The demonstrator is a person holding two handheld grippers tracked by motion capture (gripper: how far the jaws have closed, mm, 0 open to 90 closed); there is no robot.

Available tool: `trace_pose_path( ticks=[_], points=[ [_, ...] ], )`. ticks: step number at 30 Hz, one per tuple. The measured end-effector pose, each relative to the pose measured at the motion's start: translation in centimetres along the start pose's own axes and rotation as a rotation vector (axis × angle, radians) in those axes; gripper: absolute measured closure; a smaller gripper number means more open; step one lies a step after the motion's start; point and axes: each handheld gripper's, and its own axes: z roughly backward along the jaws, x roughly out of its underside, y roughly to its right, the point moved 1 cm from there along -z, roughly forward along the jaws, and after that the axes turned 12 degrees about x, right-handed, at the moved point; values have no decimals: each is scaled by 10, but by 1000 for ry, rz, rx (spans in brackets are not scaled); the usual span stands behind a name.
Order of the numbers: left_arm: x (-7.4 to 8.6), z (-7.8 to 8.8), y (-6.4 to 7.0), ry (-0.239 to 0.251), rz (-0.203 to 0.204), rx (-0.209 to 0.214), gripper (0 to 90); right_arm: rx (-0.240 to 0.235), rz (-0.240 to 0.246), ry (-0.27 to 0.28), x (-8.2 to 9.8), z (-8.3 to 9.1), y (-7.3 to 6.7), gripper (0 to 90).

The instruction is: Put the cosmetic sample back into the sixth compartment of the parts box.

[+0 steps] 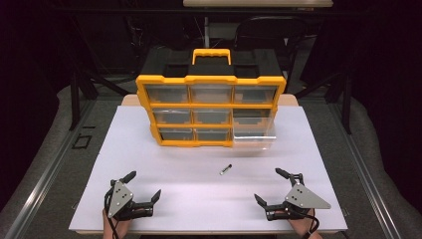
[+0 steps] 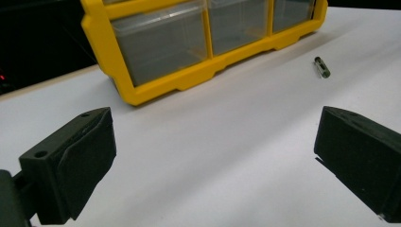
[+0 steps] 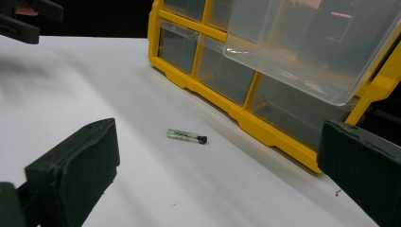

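Resting low at the near edge of the white tabletop (image 1: 164, 164), the left claw (image 1: 143, 185) and right claw (image 1: 268, 187) both gape wide, holding nothing.
Between them, farther in, a small clear tube (image 1: 226, 170) with a dark cap lies flat, near a yellow plastic drawer cabinet (image 1: 211, 106) whose bottom-right clear drawer (image 1: 254, 134) juts out; matte black jaws look blocky.

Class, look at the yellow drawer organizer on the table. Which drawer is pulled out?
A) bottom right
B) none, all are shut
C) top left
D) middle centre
A: in the high view the clear drawer at the bottom right of the yellow organizer juts out toward the small vial, while the other drawers sit flush.
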Motion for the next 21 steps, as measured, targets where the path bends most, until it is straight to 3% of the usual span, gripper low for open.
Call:
trace_pose_path(
  ticks=[4,12,17,21],
  points=[
    [-5,-8,1,-22,24,18,0,-3,-1,-1,0,0,0,0],
    [-13,-21,7,-68,2,25,0,-16,-5,-13,1,-2,1,0],
    [-15,-37,8,-110,56,75,0,-22,-12,-23,3,-5,2,0],
    [-20,-47,13,-141,50,75,0,-19,-16,-24,3,-4,3,0]
  ],
)
